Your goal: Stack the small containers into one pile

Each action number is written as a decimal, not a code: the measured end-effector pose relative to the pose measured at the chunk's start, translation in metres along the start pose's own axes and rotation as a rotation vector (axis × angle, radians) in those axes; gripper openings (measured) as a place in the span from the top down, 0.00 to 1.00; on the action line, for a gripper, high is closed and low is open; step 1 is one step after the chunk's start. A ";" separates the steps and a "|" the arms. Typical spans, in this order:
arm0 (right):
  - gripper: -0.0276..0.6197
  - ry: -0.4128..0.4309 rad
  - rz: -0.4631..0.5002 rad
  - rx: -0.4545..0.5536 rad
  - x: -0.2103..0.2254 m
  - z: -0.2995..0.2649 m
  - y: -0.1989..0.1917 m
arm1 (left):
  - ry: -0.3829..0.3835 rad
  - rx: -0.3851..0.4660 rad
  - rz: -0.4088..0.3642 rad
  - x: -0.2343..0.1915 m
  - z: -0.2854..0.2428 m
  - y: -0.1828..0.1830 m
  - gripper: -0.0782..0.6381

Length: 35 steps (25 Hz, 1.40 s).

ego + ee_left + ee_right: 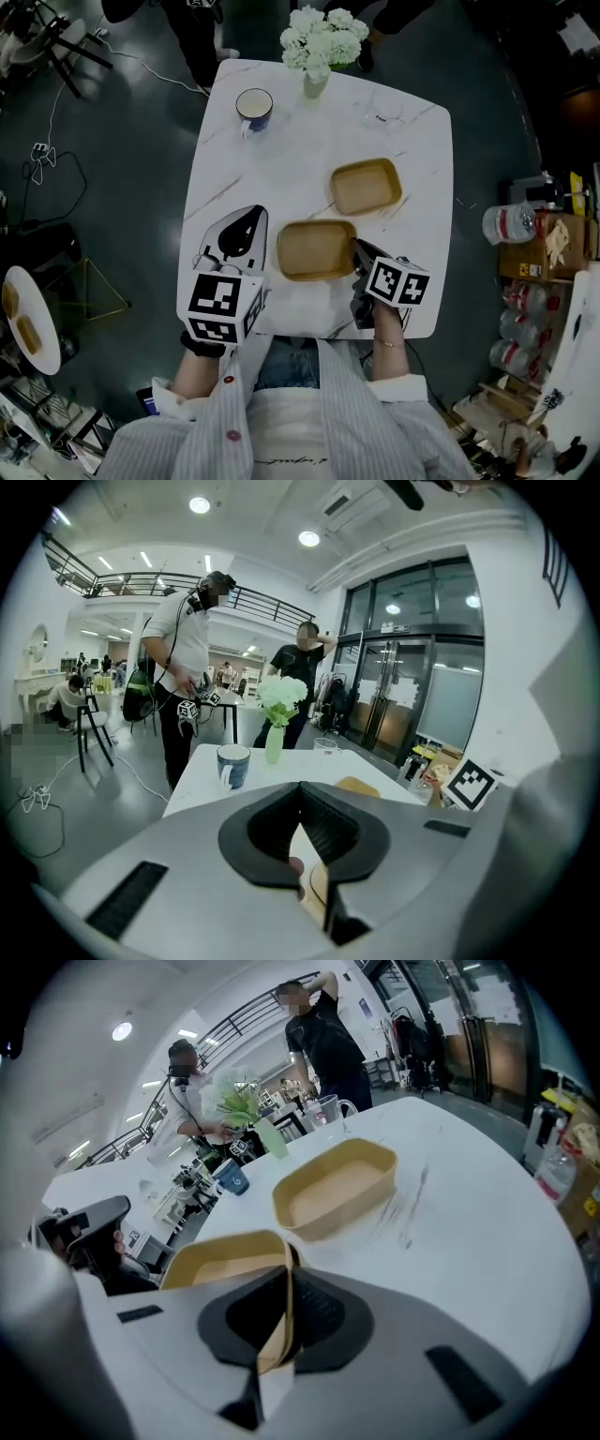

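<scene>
Tightly on container (314,251) rim: right tool (356,247)

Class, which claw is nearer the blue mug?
Left. The left claw lines up with the mug; the right claw, gripping the near container, is farther off to one side.

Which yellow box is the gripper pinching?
The nearer container: the right gripper has its jaws clamped on its rim. The other container sits farther back with nothing touching it.

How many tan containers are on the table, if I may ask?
2. The near container sits by the front edge, its rim clamped in the right gripper; the far container lies behind it, rightward. None appears hidden.
</scene>
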State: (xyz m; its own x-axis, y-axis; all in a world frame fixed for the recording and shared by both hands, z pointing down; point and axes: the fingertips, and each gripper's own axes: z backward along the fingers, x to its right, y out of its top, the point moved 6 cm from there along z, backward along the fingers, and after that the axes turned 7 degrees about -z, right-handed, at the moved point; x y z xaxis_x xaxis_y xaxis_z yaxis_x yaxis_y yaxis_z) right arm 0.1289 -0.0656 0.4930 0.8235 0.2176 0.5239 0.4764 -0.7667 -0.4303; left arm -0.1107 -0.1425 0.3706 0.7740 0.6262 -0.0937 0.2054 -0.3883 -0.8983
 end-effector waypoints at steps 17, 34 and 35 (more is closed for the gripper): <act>0.92 -0.045 0.092 -0.028 -0.004 -0.001 0.003 | -0.032 -0.012 0.001 0.002 -0.008 -0.005 0.87; 0.80 -0.009 0.150 -0.046 -0.008 0.006 0.011 | -0.016 -0.019 0.010 0.016 -0.014 -0.003 0.87; 0.80 -0.005 0.152 -0.043 -0.007 0.008 0.013 | -0.013 -0.020 0.011 0.018 -0.015 -0.002 0.87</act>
State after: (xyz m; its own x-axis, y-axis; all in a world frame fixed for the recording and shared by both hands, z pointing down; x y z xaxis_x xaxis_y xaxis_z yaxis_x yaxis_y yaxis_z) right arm 0.1321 -0.0725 0.4776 0.8865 0.0998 0.4518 0.3328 -0.8160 -0.4726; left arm -0.0884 -0.1405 0.3774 0.7688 0.6302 -0.1092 0.2088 -0.4087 -0.8885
